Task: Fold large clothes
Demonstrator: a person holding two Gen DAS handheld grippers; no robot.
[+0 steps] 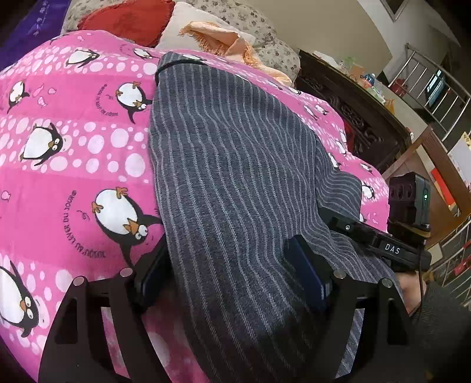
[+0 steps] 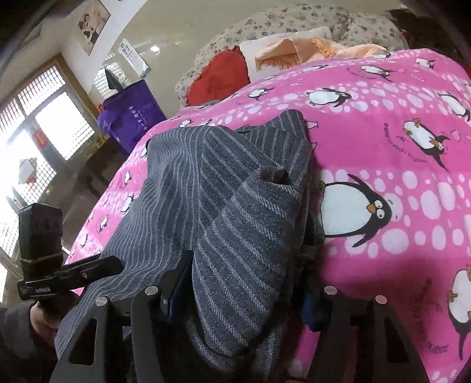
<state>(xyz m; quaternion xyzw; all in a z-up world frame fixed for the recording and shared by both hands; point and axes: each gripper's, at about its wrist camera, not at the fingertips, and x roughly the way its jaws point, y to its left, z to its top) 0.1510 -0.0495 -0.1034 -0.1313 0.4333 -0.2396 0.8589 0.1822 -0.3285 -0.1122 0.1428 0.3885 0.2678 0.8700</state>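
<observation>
A large grey striped garment (image 1: 235, 165) lies lengthwise on a pink penguin-print blanket (image 1: 73, 153). My left gripper (image 1: 232, 282) stands wide open at the garment's near end, with the cloth lying between its fingers (image 1: 306, 274). In the right wrist view the same garment (image 2: 206, 182) is bunched, with a folded sleeve on top. My right gripper (image 2: 244, 291) is also open, its fingers (image 2: 176, 282) on either side of the near fold. The right gripper shows in the left wrist view (image 1: 391, 247), and the left gripper in the right wrist view (image 2: 67, 280).
Red (image 1: 129, 20), cream and peach pillows (image 1: 217, 35) and a floral bolster (image 1: 265, 32) lie at the bed's far end. A dark carved headboard (image 1: 353, 112) and shelves stand to the right. A purple bag (image 2: 132, 117) and windows (image 2: 38, 132) are on the left side.
</observation>
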